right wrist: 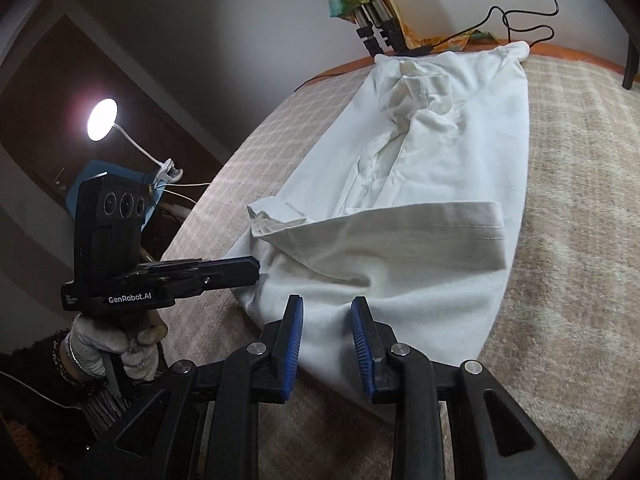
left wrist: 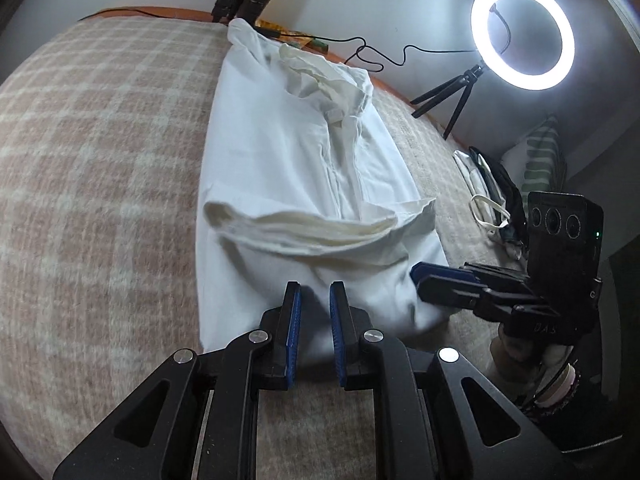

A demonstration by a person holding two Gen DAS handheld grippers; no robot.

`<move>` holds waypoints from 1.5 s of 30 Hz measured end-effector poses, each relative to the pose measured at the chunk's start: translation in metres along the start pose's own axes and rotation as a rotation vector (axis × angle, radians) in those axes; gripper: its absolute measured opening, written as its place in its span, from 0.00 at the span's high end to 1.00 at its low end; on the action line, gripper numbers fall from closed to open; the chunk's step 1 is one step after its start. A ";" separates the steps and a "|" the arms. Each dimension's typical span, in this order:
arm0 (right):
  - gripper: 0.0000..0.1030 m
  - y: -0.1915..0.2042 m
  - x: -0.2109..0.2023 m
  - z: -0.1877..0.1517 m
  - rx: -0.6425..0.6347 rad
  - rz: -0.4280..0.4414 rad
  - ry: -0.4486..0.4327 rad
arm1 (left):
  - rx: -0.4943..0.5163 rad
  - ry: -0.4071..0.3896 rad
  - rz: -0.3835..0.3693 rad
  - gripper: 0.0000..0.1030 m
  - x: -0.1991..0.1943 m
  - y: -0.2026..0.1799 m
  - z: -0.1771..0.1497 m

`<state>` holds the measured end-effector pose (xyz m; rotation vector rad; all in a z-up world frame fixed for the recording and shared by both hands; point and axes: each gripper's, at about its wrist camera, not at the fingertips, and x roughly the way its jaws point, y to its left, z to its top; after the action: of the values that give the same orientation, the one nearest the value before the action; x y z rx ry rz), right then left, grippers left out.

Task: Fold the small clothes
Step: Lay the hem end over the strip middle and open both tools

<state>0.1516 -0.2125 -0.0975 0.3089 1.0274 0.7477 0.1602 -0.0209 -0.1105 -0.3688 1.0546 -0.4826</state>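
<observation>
A white shirt [left wrist: 296, 168] lies lengthwise on a beige-and-pink checked blanket [left wrist: 100, 168], collar at the far end, with a sleeve folded across its lower part [right wrist: 384, 240]. My left gripper [left wrist: 315, 292] hovers over the shirt's near hem. Its blue pads stand a little apart and no cloth is pinched between them. My right gripper [right wrist: 327, 308] stands open a bit wider over the same hem [right wrist: 320, 344]. Each gripper also shows in the other's view: the right gripper [left wrist: 416, 276] at the shirt's right corner, the left gripper [right wrist: 254, 270] at its left edge, held by a gloved hand [right wrist: 108, 340].
A lit ring light [left wrist: 522, 34] on a small tripod stands at the bed's far right, with a black cable [left wrist: 372, 56] trailing along the edge. Bags [left wrist: 492, 200] and a striped pillow [left wrist: 540, 156] lie on the right. A desk lamp [right wrist: 103, 119] and a blue chair [right wrist: 100, 176] stand left of the bed.
</observation>
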 end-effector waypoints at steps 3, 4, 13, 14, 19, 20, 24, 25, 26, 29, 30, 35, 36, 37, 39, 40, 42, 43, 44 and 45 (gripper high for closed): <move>0.78 -0.006 0.001 0.005 0.009 -0.036 -0.021 | 0.011 -0.008 0.005 0.88 0.008 -0.004 0.016; 0.77 -0.010 0.000 0.008 0.022 -0.069 -0.038 | 0.021 -0.017 0.019 0.88 0.009 -0.004 0.020; 0.66 -0.047 -0.035 0.020 0.136 -0.247 -0.174 | 0.004 -0.157 0.157 0.86 -0.005 0.012 0.049; 0.65 -0.051 -0.036 0.020 0.147 -0.247 -0.172 | 0.002 -0.155 0.170 0.85 -0.008 0.015 0.047; 0.65 -0.056 -0.032 0.019 0.168 -0.210 -0.143 | -0.007 -0.126 0.218 0.69 -0.009 0.030 0.035; 0.65 -0.054 -0.030 0.019 0.162 -0.219 -0.138 | -0.012 -0.119 0.218 0.69 -0.008 0.032 0.033; 0.67 -0.047 -0.024 0.020 0.130 -0.276 -0.127 | 0.013 -0.111 0.237 0.69 -0.003 0.030 0.031; 0.67 -0.047 -0.025 0.020 0.122 -0.291 -0.132 | 0.024 -0.115 0.238 0.69 -0.003 0.028 0.031; 0.67 -0.045 -0.026 0.021 0.111 -0.309 -0.141 | 0.034 -0.118 0.244 0.69 -0.003 0.027 0.032; 0.67 -0.040 -0.029 0.023 0.075 -0.343 -0.164 | 0.048 -0.129 0.259 0.69 -0.003 0.025 0.035; 0.67 -0.038 -0.029 0.024 0.063 -0.344 -0.168 | 0.050 -0.132 0.260 0.69 -0.003 0.024 0.035; 0.68 -0.028 -0.023 0.024 0.000 -0.364 -0.154 | 0.122 -0.135 0.271 0.69 0.002 0.013 0.038; 0.68 -0.028 -0.021 0.025 -0.005 -0.369 -0.149 | 0.122 -0.128 0.268 0.69 0.004 0.013 0.038; 0.68 -0.029 -0.021 0.024 -0.003 -0.370 -0.147 | 0.116 -0.121 0.261 0.69 0.006 0.015 0.039; 0.68 -0.032 -0.020 0.025 0.004 -0.367 -0.143 | 0.110 -0.112 0.252 0.69 0.008 0.016 0.040; 0.68 -0.032 -0.019 0.025 0.005 -0.365 -0.141 | 0.111 -0.107 0.250 0.69 0.009 0.016 0.039; 0.69 -0.033 -0.018 0.024 0.008 -0.361 -0.135 | 0.113 -0.104 0.252 0.69 0.010 0.017 0.039; 0.71 -0.034 -0.018 0.024 0.010 -0.360 -0.133 | 0.112 -0.104 0.252 0.69 0.010 0.017 0.040; 0.71 -0.034 -0.017 0.024 0.011 -0.360 -0.130 | 0.110 -0.103 0.252 0.69 0.010 0.018 0.040; 0.72 -0.034 -0.017 0.024 0.013 -0.358 -0.126 | 0.106 -0.106 0.250 0.71 0.009 0.019 0.040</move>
<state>0.1813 -0.2465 -0.0935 0.1741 0.9356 0.3938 0.2030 -0.0076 -0.1090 -0.1634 0.9528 -0.2901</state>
